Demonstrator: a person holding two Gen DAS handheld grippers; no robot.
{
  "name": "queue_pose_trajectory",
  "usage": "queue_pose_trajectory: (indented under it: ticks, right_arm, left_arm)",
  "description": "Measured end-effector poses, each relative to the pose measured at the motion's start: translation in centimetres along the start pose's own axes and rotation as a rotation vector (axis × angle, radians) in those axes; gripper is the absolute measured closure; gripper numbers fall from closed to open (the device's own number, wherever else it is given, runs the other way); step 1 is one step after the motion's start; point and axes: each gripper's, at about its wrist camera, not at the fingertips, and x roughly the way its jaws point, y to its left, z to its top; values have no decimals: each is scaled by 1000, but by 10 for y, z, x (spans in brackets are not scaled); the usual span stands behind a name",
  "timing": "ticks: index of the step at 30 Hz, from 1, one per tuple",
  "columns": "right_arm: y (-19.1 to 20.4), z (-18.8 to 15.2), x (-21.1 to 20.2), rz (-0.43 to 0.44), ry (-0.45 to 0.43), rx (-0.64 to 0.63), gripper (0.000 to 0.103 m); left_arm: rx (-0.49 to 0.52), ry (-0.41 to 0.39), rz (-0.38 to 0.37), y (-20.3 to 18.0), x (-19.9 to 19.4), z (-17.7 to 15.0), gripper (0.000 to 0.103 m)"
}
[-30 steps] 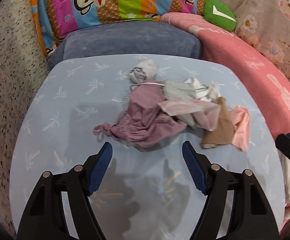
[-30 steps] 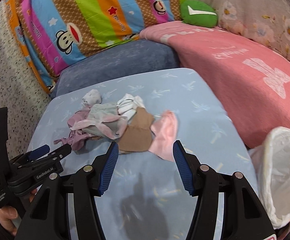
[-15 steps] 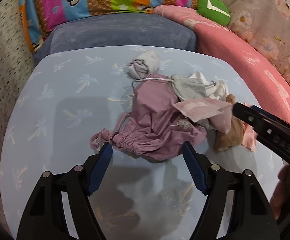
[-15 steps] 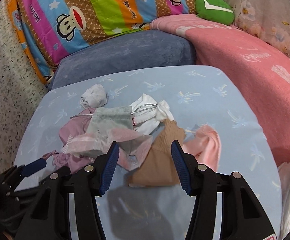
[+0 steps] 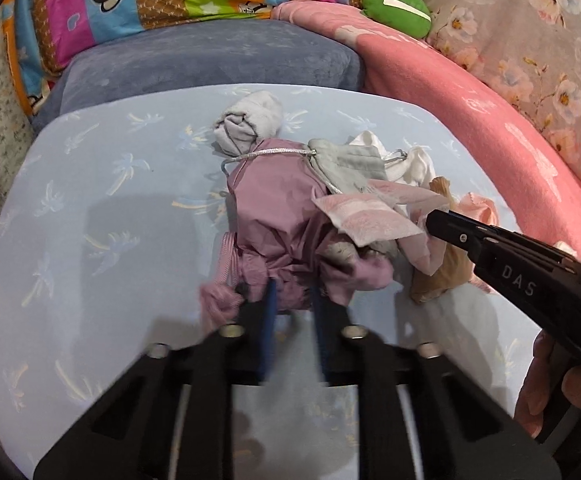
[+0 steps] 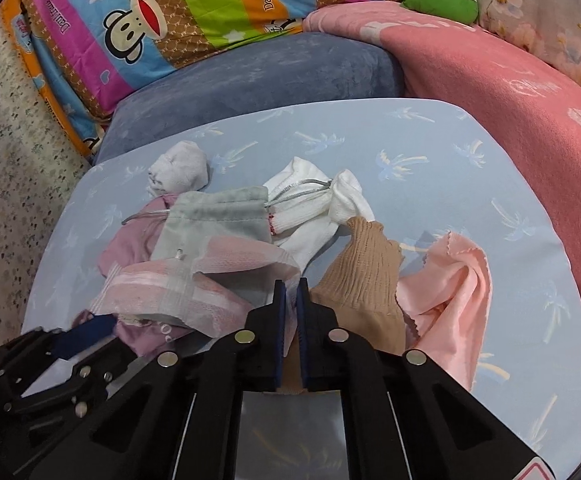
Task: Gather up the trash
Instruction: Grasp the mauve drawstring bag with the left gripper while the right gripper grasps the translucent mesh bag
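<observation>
Now the left tongs point(image 5: 292, 300) are seen pinched on the gathered near edge of the mauve drawstring bag point(image 5: 278, 216); their jaws have just been closing, and the purple cloth is bunched between the blue pads. The right tongs point(image 6: 291, 292) have likewise just been closing and are clamped with only a thin gap between the pads, in which a fold of the tan stocking point(image 6: 360, 280) is caught, right beside the edge of the pink-and-white wrapper point(image 6: 194, 284). From the left wrist view the right tongs are seen reaching in from the right, their tip at the heap where wrapper and stocking meet. Around both grips the trash is piled in one heap on the pale blue table point(image 5: 90, 220): a grey pouch point(image 6: 218, 220) is laid over the mauve bag, a white sock point(image 6: 310, 208) lies behind it, a balled grey sock point(image 5: 250, 124) sits at the far edge of the heap, and a peach cloth point(image 6: 450, 284) is spread to the right, touching the stocking. Beyond the table a blue-grey cushion point(image 5: 210, 60), a striped monkey-print pillow point(image 6: 170, 12) and a pink blanket point(image 6: 510, 92) are seen
</observation>
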Motion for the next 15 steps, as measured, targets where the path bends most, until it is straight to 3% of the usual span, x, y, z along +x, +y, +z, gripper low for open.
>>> queue_pose_trajectory:
  ticks: [2,15]
  right_arm:
    - [1,0,-7,7,-13,4,100]
    - [-10,9,-103,33,-177,42,101]
  left_arm:
    - [-26,-7,-28,2,-6,0,103]
    - [-17,-125,-29,-21,-61,1,103]
